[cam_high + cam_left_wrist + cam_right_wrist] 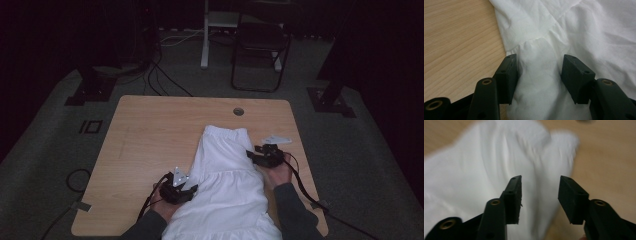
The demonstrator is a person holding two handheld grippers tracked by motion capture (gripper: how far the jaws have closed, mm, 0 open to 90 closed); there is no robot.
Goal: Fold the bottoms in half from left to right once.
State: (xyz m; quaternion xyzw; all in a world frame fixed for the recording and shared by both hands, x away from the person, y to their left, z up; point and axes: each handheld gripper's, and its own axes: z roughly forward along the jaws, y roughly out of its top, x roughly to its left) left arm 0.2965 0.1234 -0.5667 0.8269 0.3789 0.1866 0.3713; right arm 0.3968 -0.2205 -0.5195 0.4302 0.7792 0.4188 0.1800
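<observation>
Folding looks barely begun: the white tiered cotton skirt lies flat mid-frame, with the left gripper straddling a fabric ridge unclamped and the right gripper parted and empty.

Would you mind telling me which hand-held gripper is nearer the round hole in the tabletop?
The right hand-held gripper. It sits at the white garment's right edge, below the hole; the left hand-held gripper is farther down at the left edge.

Garment lies on table (grippers flanking it).

A white garment lies on the wooden table; a hand-held gripper touches its left edge.
</observation>
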